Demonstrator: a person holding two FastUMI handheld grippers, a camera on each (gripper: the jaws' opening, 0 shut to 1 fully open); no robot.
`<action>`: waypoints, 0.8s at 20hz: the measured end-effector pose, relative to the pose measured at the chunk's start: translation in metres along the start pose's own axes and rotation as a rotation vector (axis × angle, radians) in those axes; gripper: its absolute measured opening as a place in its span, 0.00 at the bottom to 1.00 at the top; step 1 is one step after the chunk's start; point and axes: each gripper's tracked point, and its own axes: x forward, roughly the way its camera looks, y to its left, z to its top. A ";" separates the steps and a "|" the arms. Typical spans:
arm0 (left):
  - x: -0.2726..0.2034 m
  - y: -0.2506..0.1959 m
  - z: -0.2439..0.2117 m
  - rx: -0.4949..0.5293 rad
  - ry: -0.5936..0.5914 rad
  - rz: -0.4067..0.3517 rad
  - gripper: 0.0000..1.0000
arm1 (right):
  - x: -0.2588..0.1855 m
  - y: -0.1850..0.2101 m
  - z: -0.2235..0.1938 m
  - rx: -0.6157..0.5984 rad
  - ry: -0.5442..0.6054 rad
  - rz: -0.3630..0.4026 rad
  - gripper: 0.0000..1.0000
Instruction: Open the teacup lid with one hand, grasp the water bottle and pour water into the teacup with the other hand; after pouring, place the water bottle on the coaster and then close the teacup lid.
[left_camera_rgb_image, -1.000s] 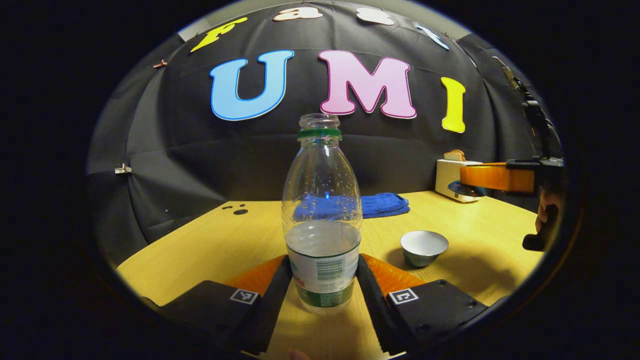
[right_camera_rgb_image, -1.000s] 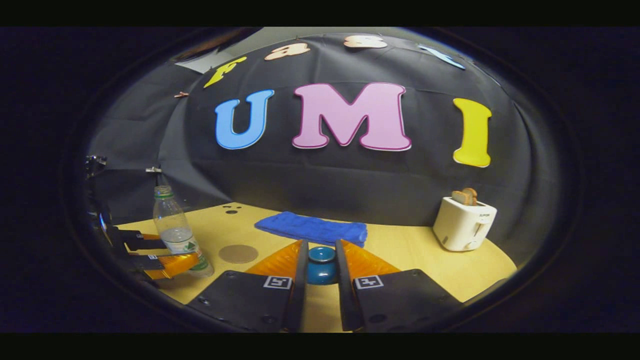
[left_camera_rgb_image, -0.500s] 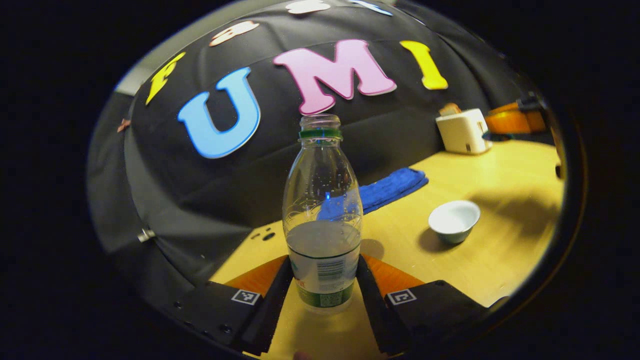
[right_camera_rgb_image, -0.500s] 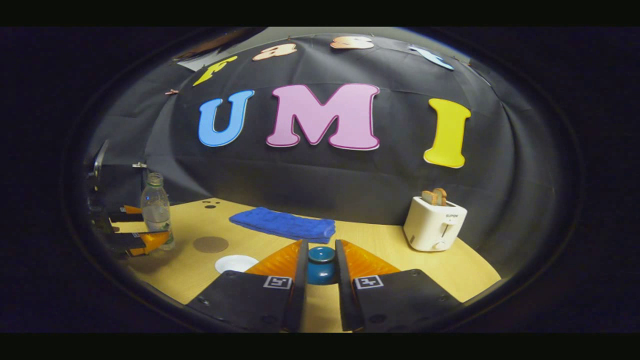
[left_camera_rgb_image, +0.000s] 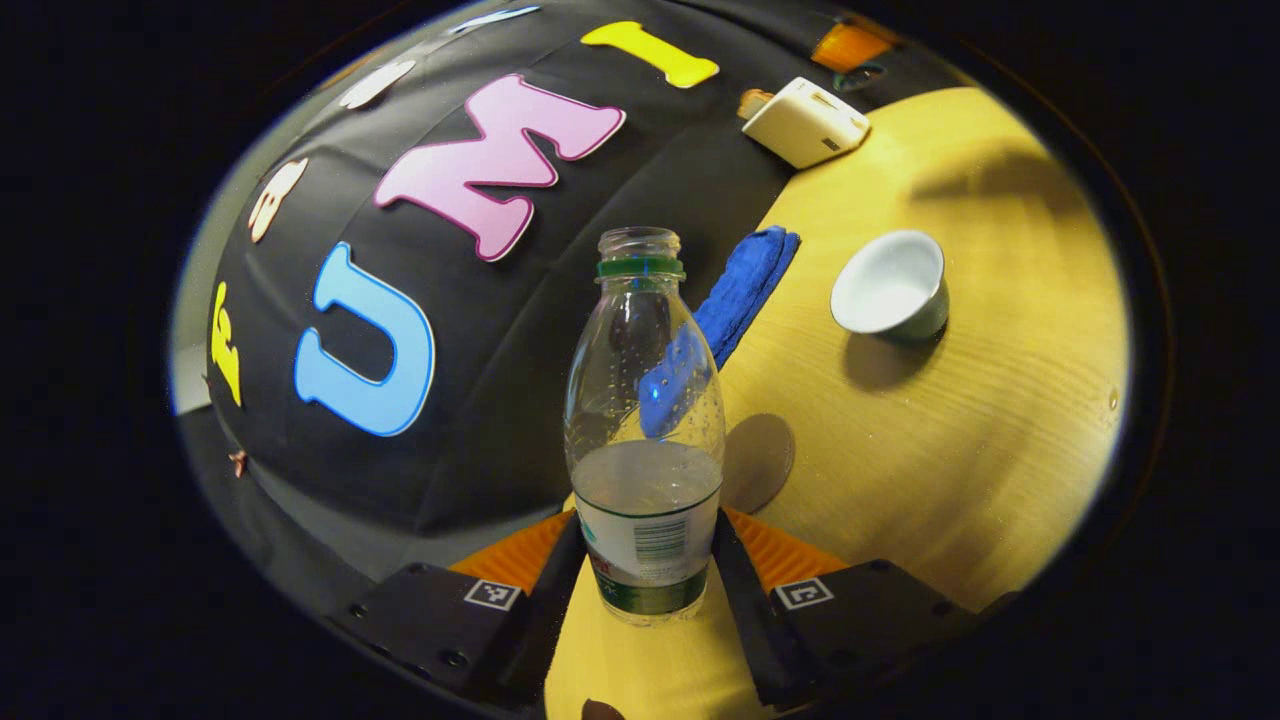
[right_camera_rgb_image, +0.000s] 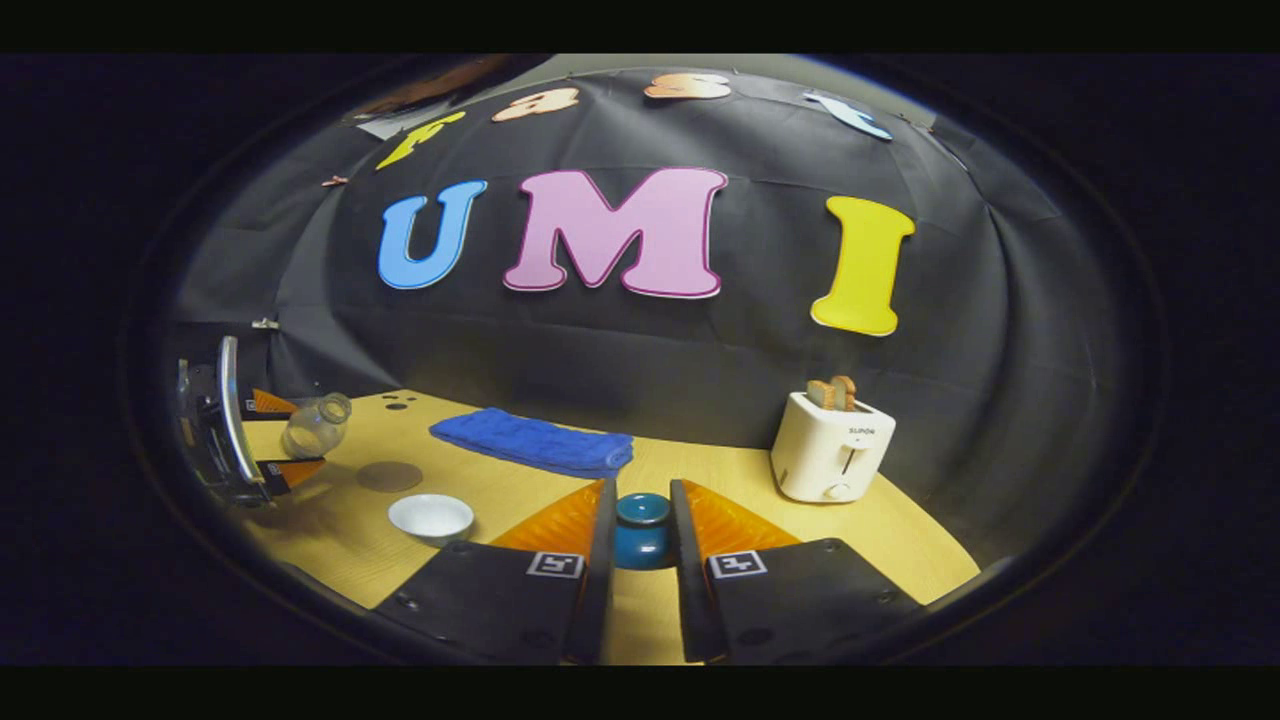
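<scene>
I see the uncapped, part-full water bottle (left_camera_rgb_image: 645, 420) tilted above the round coaster (left_camera_rgb_image: 757, 462); white teacup (left_camera_rgb_image: 889, 285) open, blue lid (right_camera_rgb_image: 643, 530) lifted.

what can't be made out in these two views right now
- Teacup lid, right gripper view: only its knob shows; the right gripper fingers hide the rest.
- Water bottle base, left gripper view: left gripper fingers cover its sides.
- Teacup: any water inside is too small to tell.

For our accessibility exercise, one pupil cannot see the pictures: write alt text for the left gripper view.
The left gripper has both fingers pressed on an uncapped water bottle, partly filled, and the scene looks tilted. Beyond lie a wooden table with an open white teacup, a round coaster, a blue cloth and a white toaster.
</scene>
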 end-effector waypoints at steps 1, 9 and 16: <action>0.002 0.002 0.002 0.037 0.000 0.014 0.77 | -0.001 -0.002 -0.002 0.001 0.003 -0.001 0.35; 0.007 0.005 0.025 0.325 -0.039 0.109 0.77 | -0.007 -0.014 -0.008 -0.020 0.008 -0.004 0.35; 0.014 0.002 0.021 0.440 -0.022 0.117 0.77 | -0.014 -0.024 -0.014 -0.028 0.015 -0.017 0.35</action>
